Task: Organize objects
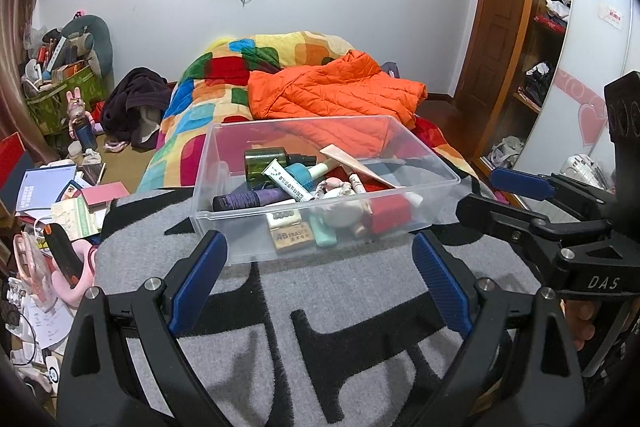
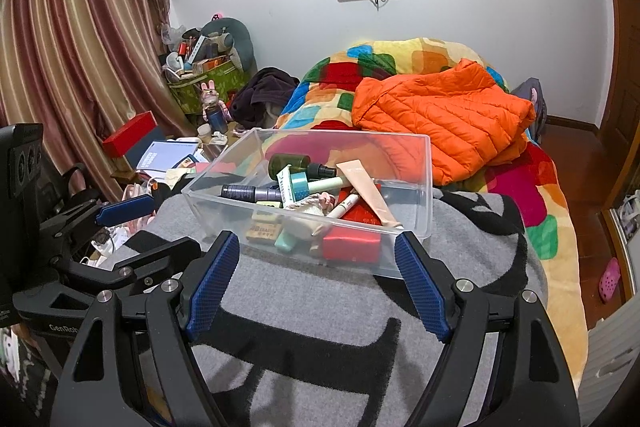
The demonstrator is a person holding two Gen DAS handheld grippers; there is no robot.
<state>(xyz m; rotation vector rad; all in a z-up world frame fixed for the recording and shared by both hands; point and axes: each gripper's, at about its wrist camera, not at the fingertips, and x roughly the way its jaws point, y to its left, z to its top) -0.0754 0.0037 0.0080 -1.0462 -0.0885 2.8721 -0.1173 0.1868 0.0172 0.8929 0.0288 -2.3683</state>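
Observation:
A clear plastic bin (image 1: 424, 155) sits on a grey and black blanket (image 1: 360, 307) on the bed. It holds several small items: a green bottle (image 1: 264, 163), a purple tube (image 1: 256, 199), a beige tube (image 1: 360, 165), a red box (image 1: 390, 215) and erasers (image 1: 292, 239). My left gripper (image 1: 318, 247) is open and empty just in front of the bin's near wall. My right gripper (image 2: 316, 247) is open and empty at the bin's (image 2: 416, 187) near corner. Each gripper shows at the side of the other's view.
An orange puffer jacket (image 1: 336, 91) lies on a colourful quilt (image 1: 208, 99) behind the bin. Books, papers and a pink object (image 1: 60, 203) clutter the left side of the bed. A wooden shelf unit (image 1: 536, 67) stands on the right.

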